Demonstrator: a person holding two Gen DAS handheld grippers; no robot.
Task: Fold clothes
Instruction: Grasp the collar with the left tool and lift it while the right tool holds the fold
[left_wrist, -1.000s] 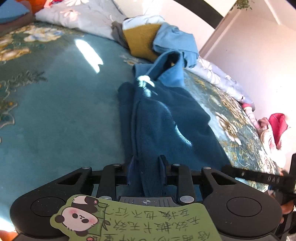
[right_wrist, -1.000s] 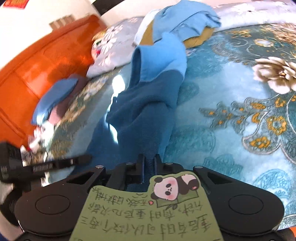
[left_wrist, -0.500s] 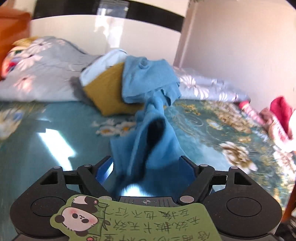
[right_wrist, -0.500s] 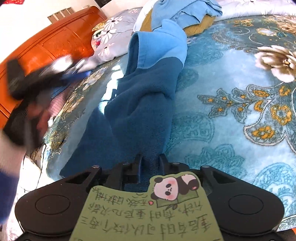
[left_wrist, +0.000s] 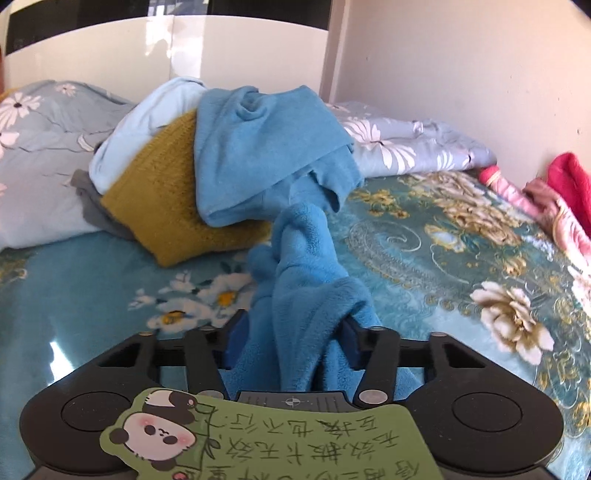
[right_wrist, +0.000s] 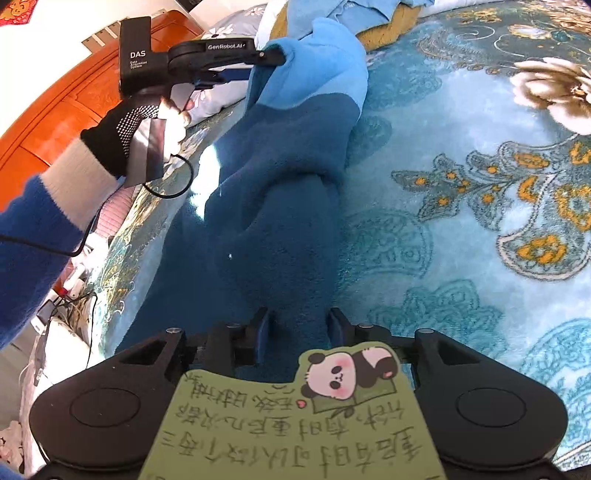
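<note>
Now, risk: the fleece garment (right_wrist: 295, 177) slipping as grips change.
Left gripper (left_wrist: 291, 343): jaws closing around the light-blue end.
Right gripper (right_wrist: 295, 328): jaws opening, dark end between them, probably loosening.

So the bed (right_wrist: 461, 155) has this teal plush blanket with big gold and cream flowers all over it. Lying right on it is a long fleece garment (right_wrist: 280, 192), dark blue with a lighter blue far end, stretched from near to far. At the far end there's a pile of clothes (left_wrist: 221, 166): mustard knit, pale blue and brighter blue pieces. Behind that, a grey floral quilt (left_wrist: 406, 147) runs along the wall. Far right, some pink and red fabric (left_wrist: 554, 195) is bunched up.
</note>
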